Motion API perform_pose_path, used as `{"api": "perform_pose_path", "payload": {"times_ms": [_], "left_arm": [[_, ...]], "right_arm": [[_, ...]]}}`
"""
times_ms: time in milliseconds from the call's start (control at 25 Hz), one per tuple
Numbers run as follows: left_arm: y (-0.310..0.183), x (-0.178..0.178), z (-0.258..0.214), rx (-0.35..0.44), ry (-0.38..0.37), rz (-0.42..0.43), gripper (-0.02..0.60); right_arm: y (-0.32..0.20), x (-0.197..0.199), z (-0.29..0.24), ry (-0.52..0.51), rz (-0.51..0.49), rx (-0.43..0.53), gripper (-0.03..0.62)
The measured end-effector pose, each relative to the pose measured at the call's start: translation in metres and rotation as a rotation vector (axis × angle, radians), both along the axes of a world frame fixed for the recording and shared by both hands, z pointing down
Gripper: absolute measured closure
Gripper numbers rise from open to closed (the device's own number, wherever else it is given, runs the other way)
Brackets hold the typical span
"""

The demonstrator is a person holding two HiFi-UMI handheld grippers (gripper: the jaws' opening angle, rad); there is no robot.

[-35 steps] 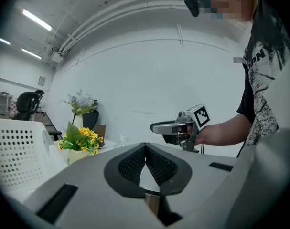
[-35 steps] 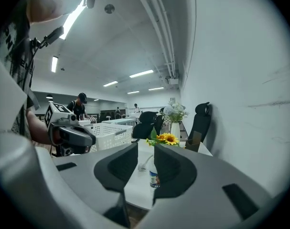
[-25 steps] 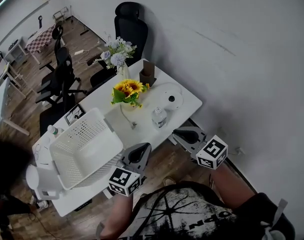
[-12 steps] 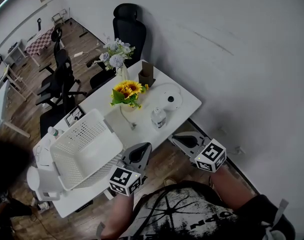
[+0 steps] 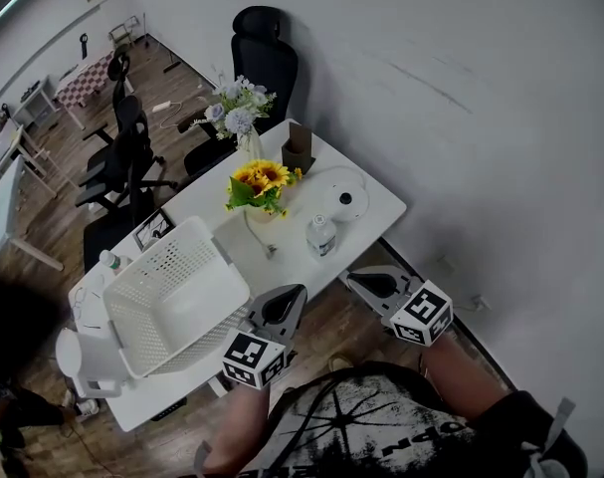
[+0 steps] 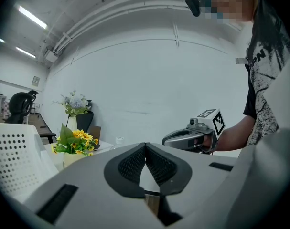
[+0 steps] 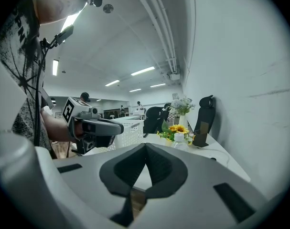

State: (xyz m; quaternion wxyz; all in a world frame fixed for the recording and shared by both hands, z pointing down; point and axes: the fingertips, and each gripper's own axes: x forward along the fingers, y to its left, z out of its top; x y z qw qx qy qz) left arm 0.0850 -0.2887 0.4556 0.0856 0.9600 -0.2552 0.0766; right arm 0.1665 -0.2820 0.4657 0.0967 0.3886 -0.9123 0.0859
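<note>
Left tool (image 6: 145,150), right tool (image 7: 145,150): jaws together, nothing between. Left gripper view: sunflowers (image 6: 80,138) on white surface (image 6: 105,145), bare wall (image 6: 145,80) behind. Right gripper view: lit ceiling (image 7: 116,42), distant people (image 7: 85,97).

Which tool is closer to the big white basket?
Left. The left tool is close beside the white basket, by its near corner. The right tool is farther away, off the other end of the table, nearer the bottle.
</note>
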Motion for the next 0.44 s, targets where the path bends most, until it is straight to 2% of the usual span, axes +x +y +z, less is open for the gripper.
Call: {"api": "perform_pose_path", "payload": {"times_ms": [440], "left_arm": [[-0.0019,0.0008,0.0024,0.000,-0.003,-0.003,0.571]], "right_arm": [[-0.0006,-0.0027,0.0051,0.006,-0.014,-0.003,0.572]]}}
